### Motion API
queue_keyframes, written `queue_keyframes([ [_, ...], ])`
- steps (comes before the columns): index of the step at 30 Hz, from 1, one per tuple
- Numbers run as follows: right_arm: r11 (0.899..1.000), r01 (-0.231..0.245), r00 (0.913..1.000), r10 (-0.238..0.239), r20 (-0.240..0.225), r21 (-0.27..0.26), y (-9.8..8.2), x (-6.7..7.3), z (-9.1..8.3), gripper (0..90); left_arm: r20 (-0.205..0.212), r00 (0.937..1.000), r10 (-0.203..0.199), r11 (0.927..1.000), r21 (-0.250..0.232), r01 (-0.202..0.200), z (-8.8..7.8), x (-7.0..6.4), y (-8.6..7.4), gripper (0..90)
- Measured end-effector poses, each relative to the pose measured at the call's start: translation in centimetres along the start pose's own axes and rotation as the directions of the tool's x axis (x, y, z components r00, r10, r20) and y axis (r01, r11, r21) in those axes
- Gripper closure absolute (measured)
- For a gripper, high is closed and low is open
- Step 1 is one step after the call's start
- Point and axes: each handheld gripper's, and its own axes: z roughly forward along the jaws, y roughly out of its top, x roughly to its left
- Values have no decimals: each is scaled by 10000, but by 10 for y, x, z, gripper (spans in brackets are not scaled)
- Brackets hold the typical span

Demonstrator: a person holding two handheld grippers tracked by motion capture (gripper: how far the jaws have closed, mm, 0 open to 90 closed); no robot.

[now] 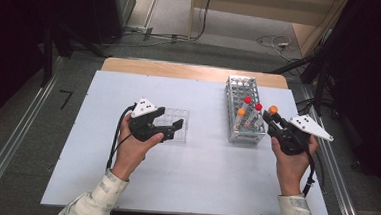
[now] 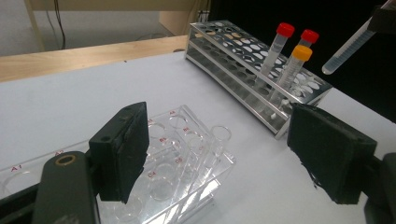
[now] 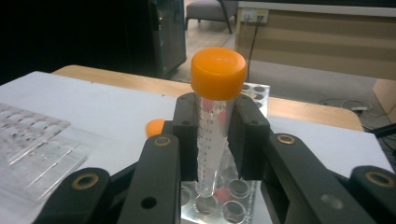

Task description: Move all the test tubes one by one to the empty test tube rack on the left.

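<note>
Tube (image 3: 211, 126) clamped in right fingers (image 3: 212, 140) — lift straight above metal rack (image 1: 245, 111); left fingers (image 2: 224, 154) gaping astride clear rack (image 2: 180, 163).

Table (image 1: 199, 183): plate (image 1: 175, 124) left of centre, rack (image 1: 240, 85) right of centre, well apart. Three tubes (image 1: 247, 111) stand in rack's near end. Left gripper (image 1: 169, 129) over plate's near edge. Right gripper (image 1: 272, 118) just right of rack, fourth tube (image 3: 210, 135) upright between its pads, above the rack.
</note>
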Motion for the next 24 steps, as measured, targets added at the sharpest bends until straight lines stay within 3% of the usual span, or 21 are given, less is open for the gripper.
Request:
queue_keyframes([
  [4,10000,-72,9990,74,-431,55,0,8,-1,710,0,10000,-9,10000,24,9,-2,1,0,225],
  [13,9996,279,9914,-267,-1279,73,2,33,0,711,47,9999,-151,9998,-98,151,-4,2,2,226],
  [18,9982,495,9813,-424,-1879,329,-5,52,7,711,98,9999,-96,9999,-84,97,-3,0,2,227],
  [24,9940,766,9594,-521,-2773,781,-20,81,22,712,298,9996,-7,9999,-151,11,-3,-6,3,239],
])
